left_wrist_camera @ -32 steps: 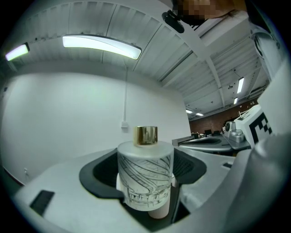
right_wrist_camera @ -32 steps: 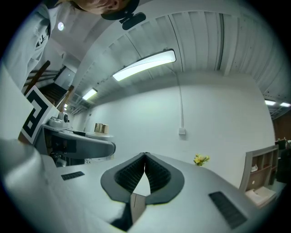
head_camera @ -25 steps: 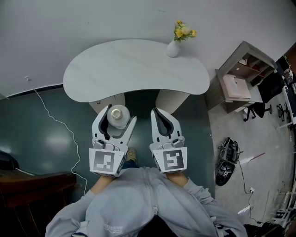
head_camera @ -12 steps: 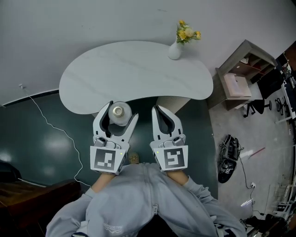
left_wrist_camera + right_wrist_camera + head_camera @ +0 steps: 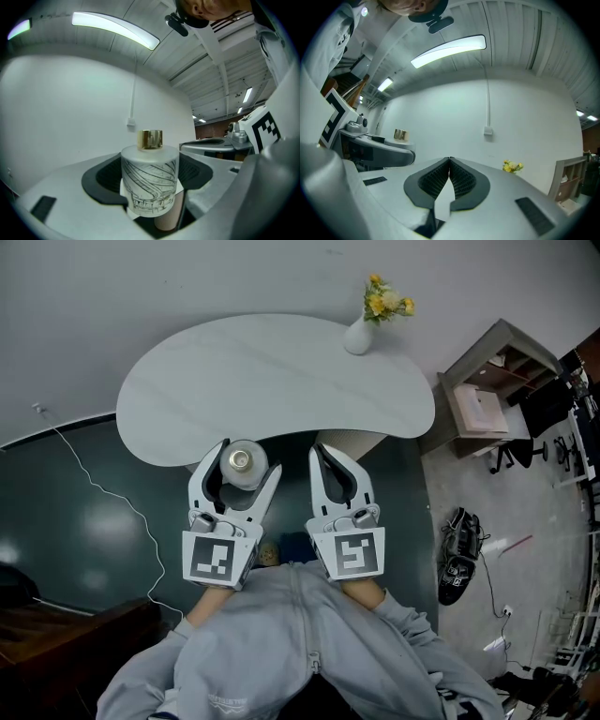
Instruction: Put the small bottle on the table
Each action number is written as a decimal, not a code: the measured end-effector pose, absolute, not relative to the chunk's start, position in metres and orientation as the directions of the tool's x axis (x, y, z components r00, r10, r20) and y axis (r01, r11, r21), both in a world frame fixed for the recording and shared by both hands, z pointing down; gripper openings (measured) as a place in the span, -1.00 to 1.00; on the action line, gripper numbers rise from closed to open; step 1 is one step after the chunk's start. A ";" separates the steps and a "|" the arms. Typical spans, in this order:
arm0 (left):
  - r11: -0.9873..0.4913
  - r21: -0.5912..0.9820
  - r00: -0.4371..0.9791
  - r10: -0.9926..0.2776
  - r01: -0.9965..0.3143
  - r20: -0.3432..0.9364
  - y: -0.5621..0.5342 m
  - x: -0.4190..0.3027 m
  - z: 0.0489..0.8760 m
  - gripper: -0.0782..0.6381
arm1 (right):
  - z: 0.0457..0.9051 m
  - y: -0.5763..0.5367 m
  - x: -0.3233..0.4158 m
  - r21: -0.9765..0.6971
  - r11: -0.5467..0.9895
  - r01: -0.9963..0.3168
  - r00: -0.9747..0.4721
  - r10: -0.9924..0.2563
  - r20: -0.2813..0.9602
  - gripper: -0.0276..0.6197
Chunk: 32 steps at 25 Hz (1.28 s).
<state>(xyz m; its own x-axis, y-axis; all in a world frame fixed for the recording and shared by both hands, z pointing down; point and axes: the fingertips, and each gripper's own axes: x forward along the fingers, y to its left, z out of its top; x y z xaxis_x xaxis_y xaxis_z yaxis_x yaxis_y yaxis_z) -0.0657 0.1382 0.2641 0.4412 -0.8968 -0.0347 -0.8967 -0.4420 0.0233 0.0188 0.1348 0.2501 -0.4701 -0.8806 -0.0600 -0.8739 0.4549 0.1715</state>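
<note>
**Bottle carried up to the worktop's edge, not yet set down**

The left tool [image 5: 250,457] pinches the small frosted-white glass bottle with a gold cap and a line drawing on its side [image 5: 243,463]. Its jaws are spread to the bottle's width and pressed on its two sides, and the bottle stands upright between them. The right tool [image 5: 325,452] carries nothing; its ribbed pads are pressed together at the tips.

Compared with a second ago, the white kidney-shaped worktop [image 5: 272,381] sits closer to both tools in the head view. A strip of dark teal floor [image 5: 94,512] then separated the bottle from the worktop's near edge. Now the bottle's top lies right at that edge, and the tips of both tools overlap it. The grip itself looks unchanged, and the bottle has not tilted. The small white vase of yellow flowers [image 5: 359,334] stands at the worktop's far edge, well apart from the tools.

By my reading, the approach is nearly done and the placing is not yet begun. The bottle is in the air and still has to be carried forward over bare worktop, lowered until its base rests, and released. How high it hangs above the surface cannot be told from these views.
</note>
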 end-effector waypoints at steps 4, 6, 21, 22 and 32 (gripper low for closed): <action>-0.442 0.019 0.442 -0.897 -0.897 -0.025 0.132 -0.067 0.267 0.15 | 0.253 0.128 0.015 0.165 0.462 -0.871 -0.477 -0.877 -0.060 -0.83; -0.438 0.011 0.438 -0.899 -0.899 -0.008 0.127 -0.068 0.267 0.15 | 0.252 0.123 0.015 0.164 0.464 -0.870 -0.479 -0.875 -0.066 -0.83; -0.436 0.016 0.434 -0.898 -0.900 -0.068 0.024 -0.064 0.263 0.15 | 0.257 0.014 0.011 0.172 0.485 -0.858 -0.501 -0.862 -0.070 -0.83; -0.433 0.019 0.431 -0.900 -0.901 -0.068 0.015 -0.064 0.263 0.15 | 0.256 0.004 0.010 0.172 0.488 -0.855 -0.505 -0.860 -0.072 -0.83; -0.382 0.029 0.379 -0.922 -0.924 -0.073 -0.091 -0.060 0.263 0.15 | 0.259 -0.101 0.014 0.166 0.534 -0.829 -0.548 -0.835 -0.054 -0.83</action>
<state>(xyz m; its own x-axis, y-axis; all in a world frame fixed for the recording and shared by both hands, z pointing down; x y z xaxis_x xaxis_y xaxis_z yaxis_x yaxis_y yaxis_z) -0.0604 -0.0905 0.2630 0.3794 -0.9223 -0.0730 -0.9236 -0.3822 0.0289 0.0139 -0.1009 0.2590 -0.5480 -0.8347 -0.0538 -0.8292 0.5337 0.1662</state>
